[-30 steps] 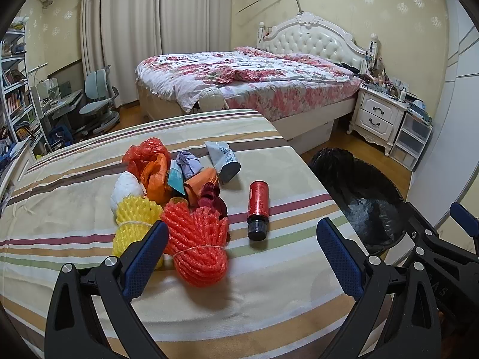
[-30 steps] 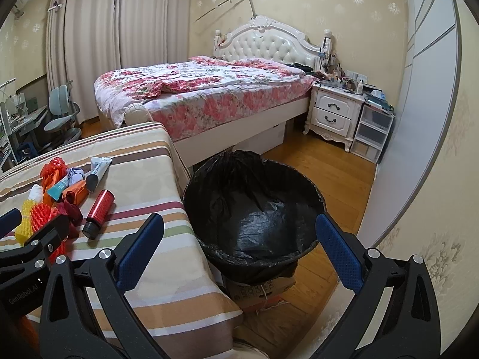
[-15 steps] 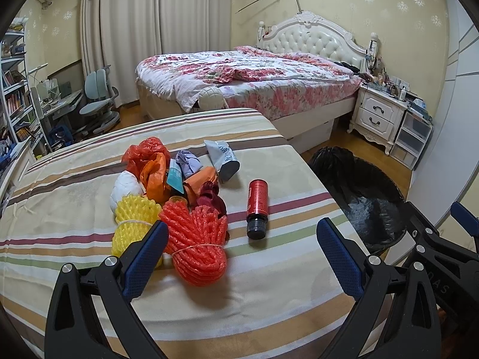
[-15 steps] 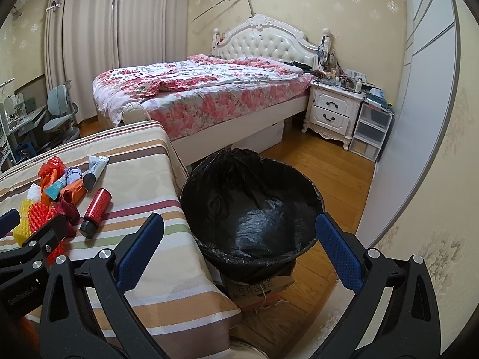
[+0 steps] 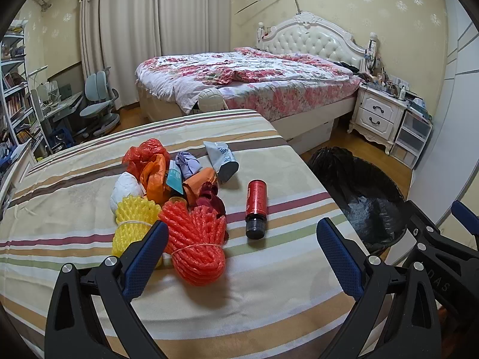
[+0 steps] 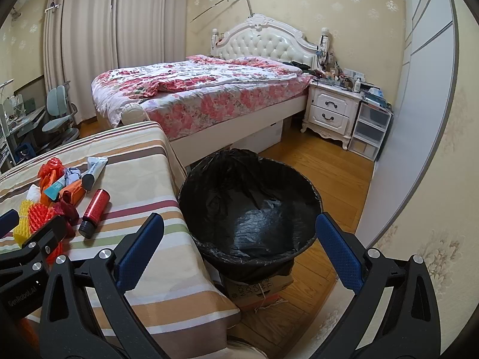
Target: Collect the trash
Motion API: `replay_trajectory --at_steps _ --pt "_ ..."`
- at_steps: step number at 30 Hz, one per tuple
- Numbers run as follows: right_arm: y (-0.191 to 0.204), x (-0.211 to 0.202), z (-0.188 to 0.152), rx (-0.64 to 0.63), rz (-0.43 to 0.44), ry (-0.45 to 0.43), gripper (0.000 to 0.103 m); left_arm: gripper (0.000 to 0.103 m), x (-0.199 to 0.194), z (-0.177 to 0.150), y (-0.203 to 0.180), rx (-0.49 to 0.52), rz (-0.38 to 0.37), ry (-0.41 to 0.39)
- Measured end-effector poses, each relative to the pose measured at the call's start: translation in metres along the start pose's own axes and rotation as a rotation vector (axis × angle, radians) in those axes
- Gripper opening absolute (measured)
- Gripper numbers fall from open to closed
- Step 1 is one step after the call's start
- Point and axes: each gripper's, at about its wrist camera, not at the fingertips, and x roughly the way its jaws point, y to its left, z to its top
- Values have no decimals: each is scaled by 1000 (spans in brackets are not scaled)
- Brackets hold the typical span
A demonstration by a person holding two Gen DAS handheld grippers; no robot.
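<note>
Left wrist: claw (image 5: 242, 257) fingertip overlaps yellow net (image 5: 131, 224).

Floral bed (image 6: 197, 95), white nightstand (image 6: 332, 110) (cluttered), wooden floor (image 6: 323, 167).

From my left wrist view, the left gripper's finger (image 5: 143, 257) covers the lower part of the yellow foam net (image 5: 131, 224). The bin (image 5: 368, 197) is partly hidden behind the right gripper's frame there, and the nightstand clutter (image 6: 344, 79) is too small for me to identify.
</note>
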Motion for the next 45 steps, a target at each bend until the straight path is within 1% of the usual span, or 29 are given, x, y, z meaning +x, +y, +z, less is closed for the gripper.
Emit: replay_trajectory --at_steps 12,18,25,28,33,35,37,38,40,43,45 --pt "0 0 0 0 1 1 99 96 0 0 0 6 6 0" --pt "-1 1 -1 0 10 12 99 96 3 0 9 2 12 15" --pt "3 2 -3 0 34 31 99 96 0 0 31 -22 24 19" --pt "11 4 -2 -3 46 41 99 96 -1 -1 45 -29 42 17" --pt "23 7 -4 -17 73 60 98 96 3 -8 72 -64 79 43" --pt "29 7 -6 -29 85 67 95 96 3 -12 84 -77 97 53" --pt "33 9 -7 -34 101 82 83 94 2 -14 95 -94 115 59" --pt "34 10 -8 -34 108 90 82 92 1 -15 96 -98 120 61" --pt "40 12 -9 -38 123 105 81 90 1 -16 103 -108 125 64" --pt "44 11 -9 -48 126 106 81 85 2 -16 110 -114 135 68" --pt "46 11 -9 -53 129 108 81 85 5 -15 111 -117 136 76"
